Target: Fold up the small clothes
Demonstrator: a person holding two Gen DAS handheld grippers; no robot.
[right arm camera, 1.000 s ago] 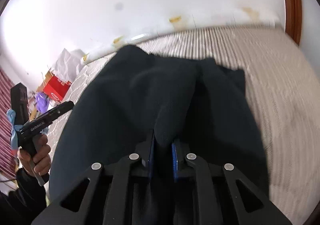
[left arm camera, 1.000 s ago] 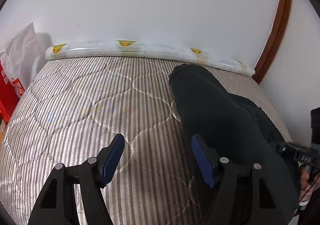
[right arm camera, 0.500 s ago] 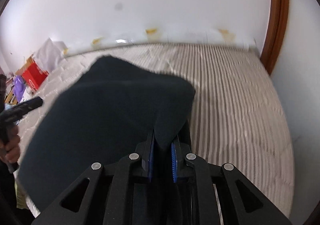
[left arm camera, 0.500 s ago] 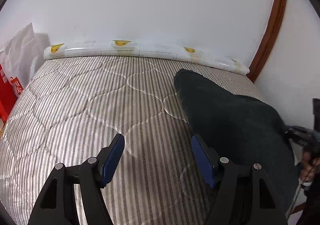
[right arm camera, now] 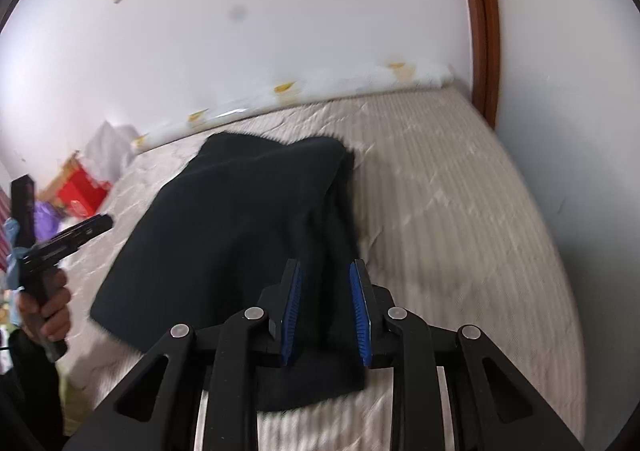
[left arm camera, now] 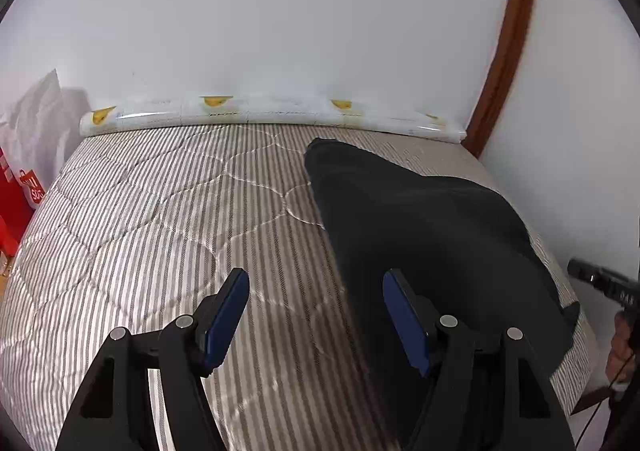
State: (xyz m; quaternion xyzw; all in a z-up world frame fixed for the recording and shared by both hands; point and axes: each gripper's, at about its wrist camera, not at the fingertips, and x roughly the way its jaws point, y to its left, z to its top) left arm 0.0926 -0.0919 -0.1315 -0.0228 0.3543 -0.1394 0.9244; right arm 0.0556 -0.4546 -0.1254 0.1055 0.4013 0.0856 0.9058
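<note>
Dark garment [right arm camera: 240, 235] lies folded on the striped mattress [right arm camera: 460, 211], long axis running from lower centre to upper centre of the right wrist view, directly beneath the right gripper [right arm camera: 326, 311], whose jaws are opening off it; left gripper [left arm camera: 316, 315] stands released, just left of the cloth
</note>
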